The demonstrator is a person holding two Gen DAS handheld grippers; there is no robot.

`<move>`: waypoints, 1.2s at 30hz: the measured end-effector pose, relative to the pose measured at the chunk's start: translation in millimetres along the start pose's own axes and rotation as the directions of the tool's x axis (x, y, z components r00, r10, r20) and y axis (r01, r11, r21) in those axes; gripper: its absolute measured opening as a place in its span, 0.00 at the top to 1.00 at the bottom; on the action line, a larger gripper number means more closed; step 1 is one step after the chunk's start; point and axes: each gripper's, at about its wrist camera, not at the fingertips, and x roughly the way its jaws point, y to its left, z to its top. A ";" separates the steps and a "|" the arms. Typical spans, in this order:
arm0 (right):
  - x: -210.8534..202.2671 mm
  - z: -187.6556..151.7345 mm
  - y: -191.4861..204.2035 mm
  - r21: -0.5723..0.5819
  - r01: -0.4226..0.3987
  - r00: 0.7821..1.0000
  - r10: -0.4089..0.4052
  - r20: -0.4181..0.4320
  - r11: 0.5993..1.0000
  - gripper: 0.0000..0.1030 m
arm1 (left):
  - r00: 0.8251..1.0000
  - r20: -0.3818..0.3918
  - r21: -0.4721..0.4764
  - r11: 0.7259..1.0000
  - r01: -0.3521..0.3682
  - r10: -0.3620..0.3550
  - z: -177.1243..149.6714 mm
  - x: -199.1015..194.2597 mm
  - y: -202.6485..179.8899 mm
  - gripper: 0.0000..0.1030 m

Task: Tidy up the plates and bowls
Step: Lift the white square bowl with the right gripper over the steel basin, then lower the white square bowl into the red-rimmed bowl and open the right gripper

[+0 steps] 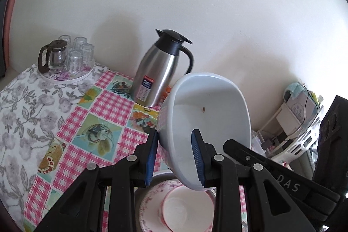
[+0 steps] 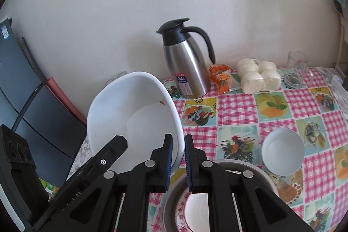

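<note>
Large white bowl [image 1: 208, 114] held tilted above the counter [image 1: 91, 110], empty but for a small brown speck inside. Left claw [image 1: 174, 158] clamped on its rim; right claw [image 2: 178, 163] clamped on the opposite rim. Directly below, metal basin [image 2: 250, 169] holding a pink-patterned plate [image 1: 150, 206] with a small bowl [image 1: 184, 210] nested in it. Beside the basin, empty small white bowl [image 2: 282, 151] on the checked cloth. Behind, steel jug [image 2: 187, 64] and bagged buns [image 2: 258, 75].

Bowls: three, namely one large white bowl [image 2: 134, 119], one small white bowl [image 2: 282, 151], one pink-rimmed bowl [image 1: 187, 208]. Plates: one patterned plate [image 1: 148, 210]. Flasks: one [image 2: 187, 62]. Glass pots: one [image 1: 54, 55]. Buns: five [image 2: 258, 75].
</note>
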 end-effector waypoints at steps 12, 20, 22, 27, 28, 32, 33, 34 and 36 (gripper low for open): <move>-47.2 -4.9 -54.1 0.075 -0.014 0.998 0.009 0.061 0.997 0.88 | 1.000 -0.017 0.124 0.992 0.000 0.002 -22.9 2.6 -62.3 0.68; -63.6 -19.1 -90.5 0.132 -0.026 0.996 0.015 0.084 0.991 0.88 | 0.998 -0.057 0.175 0.985 -0.003 0.013 -36.8 13.0 -92.6 0.68; -66.5 -22.4 -98.9 0.144 -0.036 0.996 0.023 0.091 0.989 0.88 | 0.998 -0.061 0.188 0.982 -0.007 0.018 -40.1 15.1 -99.5 0.68; -69.8 -28.3 -118.0 0.169 -0.043 0.995 0.028 0.092 0.985 0.88 | 0.997 -0.072 0.216 0.976 -0.020 0.037 -48.8 22.0 -116.8 0.68; -70.3 -29.0 -120.8 0.171 -0.041 0.995 0.026 0.091 0.984 0.88 | 0.996 -0.076 0.219 0.975 -0.022 0.040 -50.1 23.5 -119.2 0.68; -71.9 -32.2 -129.7 0.182 -0.033 0.996 0.017 0.087 0.983 0.88 | 0.994 -0.090 0.231 0.972 -0.032 0.054 -55.0 28.9 -126.6 0.68; -72.1 -32.9 -132.3 0.188 -0.035 0.996 0.020 0.085 0.982 0.88 | 0.994 -0.092 0.233 0.972 -0.034 0.057 -55.9 29.5 -127.7 0.68; -72.1 -33.4 -134.0 0.192 -0.038 0.996 0.023 0.084 0.981 0.88 | 0.994 -0.094 0.235 0.971 -0.037 0.060 -56.8 29.9 -128.5 0.68; -72.0 -35.3 -136.1 0.196 -0.041 0.997 0.026 0.078 0.980 0.88 | 0.993 -0.100 0.234 0.972 -0.040 0.065 -58.3 30.2 -128.9 0.68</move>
